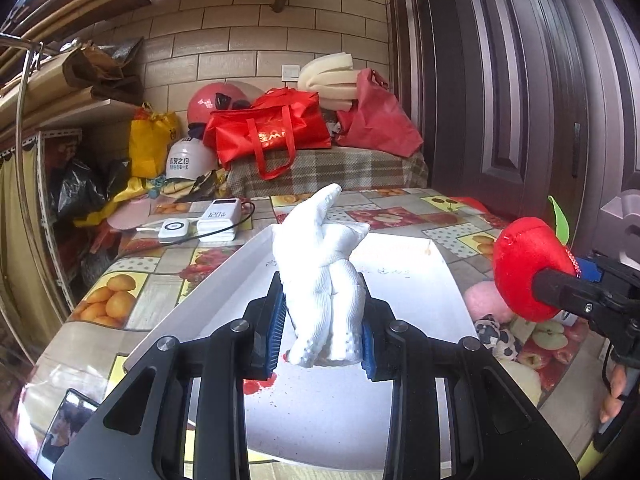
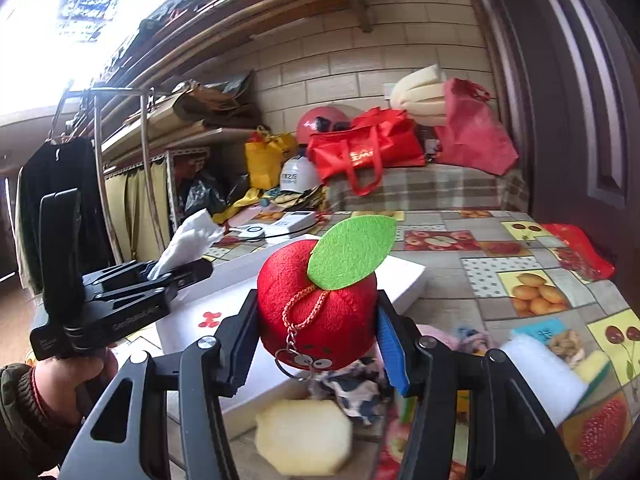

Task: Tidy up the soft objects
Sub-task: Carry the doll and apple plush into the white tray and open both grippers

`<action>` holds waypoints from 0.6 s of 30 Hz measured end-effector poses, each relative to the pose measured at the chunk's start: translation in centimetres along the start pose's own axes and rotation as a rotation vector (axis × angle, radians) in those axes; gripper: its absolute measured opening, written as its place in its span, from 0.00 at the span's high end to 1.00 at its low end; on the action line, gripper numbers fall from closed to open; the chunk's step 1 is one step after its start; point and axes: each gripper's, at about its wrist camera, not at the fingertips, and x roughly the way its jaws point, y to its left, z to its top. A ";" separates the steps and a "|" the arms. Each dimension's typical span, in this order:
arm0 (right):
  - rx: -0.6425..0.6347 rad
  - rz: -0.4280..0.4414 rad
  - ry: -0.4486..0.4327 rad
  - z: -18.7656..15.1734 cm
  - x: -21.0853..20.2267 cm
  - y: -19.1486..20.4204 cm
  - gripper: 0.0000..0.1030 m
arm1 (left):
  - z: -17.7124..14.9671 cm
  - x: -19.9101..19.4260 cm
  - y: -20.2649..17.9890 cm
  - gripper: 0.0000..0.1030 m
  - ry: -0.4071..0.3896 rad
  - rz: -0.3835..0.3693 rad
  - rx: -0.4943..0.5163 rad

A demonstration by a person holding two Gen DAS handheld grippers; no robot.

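Observation:
My left gripper is shut on a white knit glove and holds it above a white tray; the glove also shows in the right wrist view. My right gripper is shut on a red plush apple with a green felt leaf and a key ring, held above the tray's right edge. The apple also shows in the left wrist view, to the right of the tray.
A pink soft ball, a black-and-white patterned cloth, a pale yellow sponge and a white foam block lie right of the tray. A power bank sits at the table's back. Bags and helmets crowd the plaid bench.

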 end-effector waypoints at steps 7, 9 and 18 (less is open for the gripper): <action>0.019 0.022 0.068 0.3 4.0 1.8 0.48 | 0.4 2.2 0.9 0.71 0.038 0.025 0.005; 0.029 0.014 0.098 0.1 5.5 2.1 0.48 | 0.6 2.8 1.6 0.70 0.048 0.030 -0.006; 0.042 -0.013 0.123 0.5 8.0 2.6 0.46 | 0.7 4.6 3.6 0.70 0.119 0.042 -0.080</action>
